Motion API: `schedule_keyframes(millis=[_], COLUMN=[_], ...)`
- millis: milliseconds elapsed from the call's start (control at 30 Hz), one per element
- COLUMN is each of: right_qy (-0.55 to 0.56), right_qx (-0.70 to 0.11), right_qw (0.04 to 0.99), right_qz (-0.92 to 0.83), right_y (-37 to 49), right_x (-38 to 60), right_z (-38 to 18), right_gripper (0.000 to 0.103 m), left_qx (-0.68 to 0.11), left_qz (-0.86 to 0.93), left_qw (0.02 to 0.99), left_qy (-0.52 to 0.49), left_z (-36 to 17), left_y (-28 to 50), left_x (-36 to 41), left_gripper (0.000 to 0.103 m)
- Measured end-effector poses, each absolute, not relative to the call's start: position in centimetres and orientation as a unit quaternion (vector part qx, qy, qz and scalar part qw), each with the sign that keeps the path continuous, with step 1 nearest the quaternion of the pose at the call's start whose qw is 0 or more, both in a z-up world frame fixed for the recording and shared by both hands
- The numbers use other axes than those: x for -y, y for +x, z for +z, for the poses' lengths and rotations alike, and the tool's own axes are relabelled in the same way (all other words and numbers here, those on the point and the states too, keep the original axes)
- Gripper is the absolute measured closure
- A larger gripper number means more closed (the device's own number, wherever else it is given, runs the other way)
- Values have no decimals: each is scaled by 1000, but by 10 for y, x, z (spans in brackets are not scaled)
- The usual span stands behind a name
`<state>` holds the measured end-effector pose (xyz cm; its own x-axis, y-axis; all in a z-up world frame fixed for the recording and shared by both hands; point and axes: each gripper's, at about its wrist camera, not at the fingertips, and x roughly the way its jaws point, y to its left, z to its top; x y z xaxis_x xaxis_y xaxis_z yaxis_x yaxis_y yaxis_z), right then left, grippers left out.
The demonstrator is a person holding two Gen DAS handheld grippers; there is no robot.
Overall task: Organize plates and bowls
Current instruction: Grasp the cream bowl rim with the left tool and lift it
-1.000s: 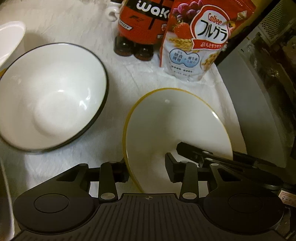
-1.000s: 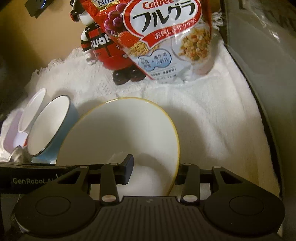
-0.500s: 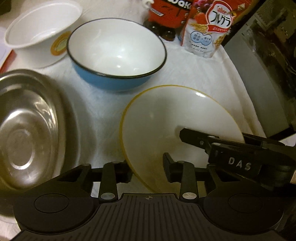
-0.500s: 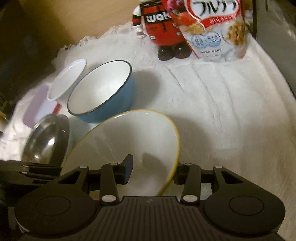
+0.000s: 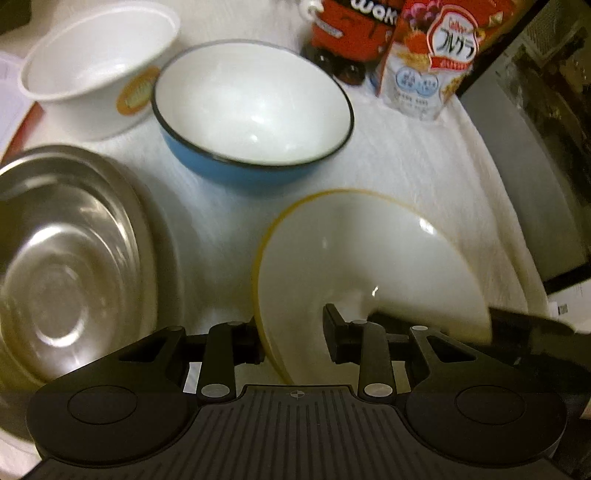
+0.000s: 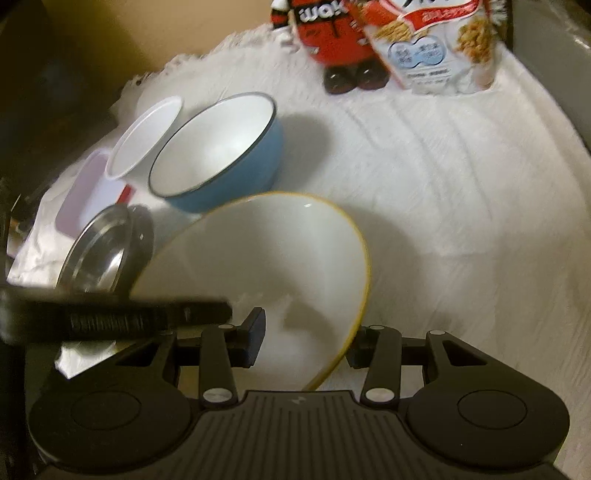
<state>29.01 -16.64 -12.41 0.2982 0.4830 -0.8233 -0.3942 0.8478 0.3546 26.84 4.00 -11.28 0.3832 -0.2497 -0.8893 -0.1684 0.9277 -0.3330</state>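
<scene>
A white bowl with a yellow rim (image 5: pixel 365 258) is held tilted above the white cloth by both grippers. My left gripper (image 5: pixel 291 338) is shut on its left rim. My right gripper (image 6: pixel 306 341) is shut on its right rim (image 6: pixel 258 266). A blue bowl with a white inside (image 5: pixel 251 110) stands beyond it, also in the right wrist view (image 6: pixel 218 147). A white plastic bowl (image 5: pixel 96 70) stands at the far left. A steel plate (image 5: pixel 66 266) lies at the left, also in the right wrist view (image 6: pixel 99 254).
A red toy figure (image 5: pixel 351 26) and a cereal bag (image 5: pixel 436 59) stand at the back of the white cloth (image 6: pixel 443 184). A grey appliance wall (image 5: pixel 524 166) borders the right side. A flat white container (image 6: pixel 85 195) lies at the left edge.
Both grippers have lifted and pulled back with the yellow-rimmed bowl. The blue bowl, white plastic bowl and steel plate have come into view further off.
</scene>
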Motion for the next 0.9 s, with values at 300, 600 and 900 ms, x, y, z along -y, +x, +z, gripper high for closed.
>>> schedule_keyframes(millis=[300,600,900], right_qy=[21,13,8], right_qx=[-536,-531,-509], right_qw=[794,796,811], right_qz=[287,290,289], right_y=[291,286,299], right_x=[161,164,167], right_z=[-129,-130,-124], right_gripper=[59,59,59], left_qx=[-564,-562,-555], left_qz=[-24,-22,-13], left_qw=[802,801,806], left_qy=[-195,-203,-204], left_z=[-116,-119,-117], left_y=[264,255,254], left_x=[-39,-39,-43], left_gripper=[70,71,73])
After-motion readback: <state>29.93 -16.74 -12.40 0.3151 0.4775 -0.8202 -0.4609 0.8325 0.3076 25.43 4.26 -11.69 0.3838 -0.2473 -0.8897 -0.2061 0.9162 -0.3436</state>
